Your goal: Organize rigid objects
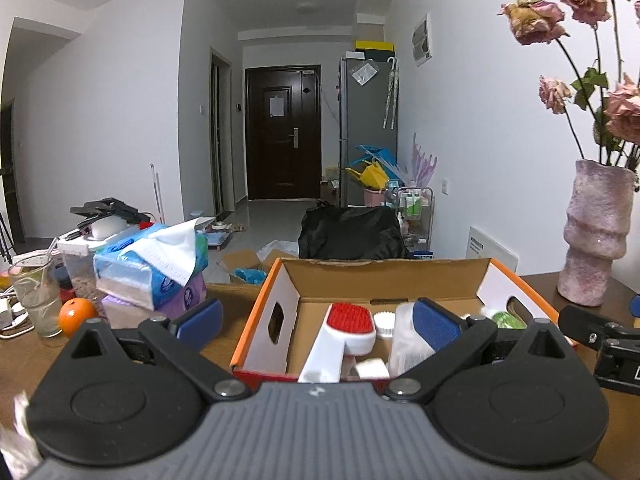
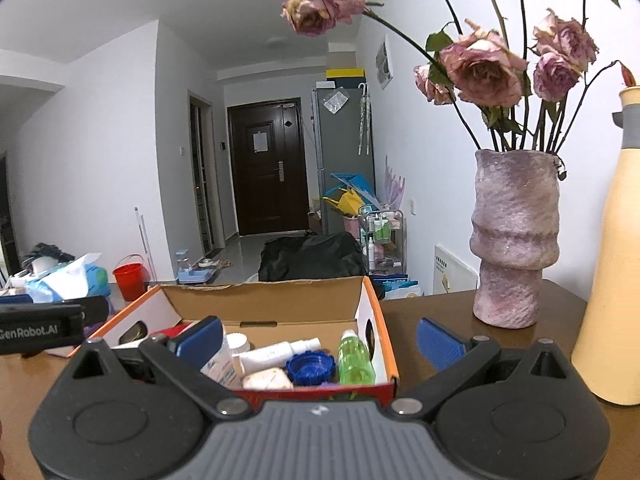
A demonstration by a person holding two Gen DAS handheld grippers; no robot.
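An open cardboard box with orange edges (image 1: 256, 308) (image 2: 376, 312) stands on the brown table. Inside lie a white brush with a red pad (image 1: 348, 328), a green bottle (image 2: 354, 356), a blue ribbed lid (image 2: 310, 366), a white tube (image 2: 276, 354) and other small items. My left gripper (image 1: 318, 324) is open just in front of the box's left half, nothing between its blue pads. My right gripper (image 2: 318, 340) is open too, straddling the box's near right corner, empty. The right gripper's black body (image 1: 600, 340) shows at the edge of the left wrist view.
A pink textured vase (image 2: 514, 240) (image 1: 596, 236) of dried roses stands right of the box, with a tall yellow bottle (image 2: 612, 260) beside it. Left of the box are tissue packs (image 1: 152, 268), an orange (image 1: 77, 315), a glass (image 1: 36, 296) and clutter.
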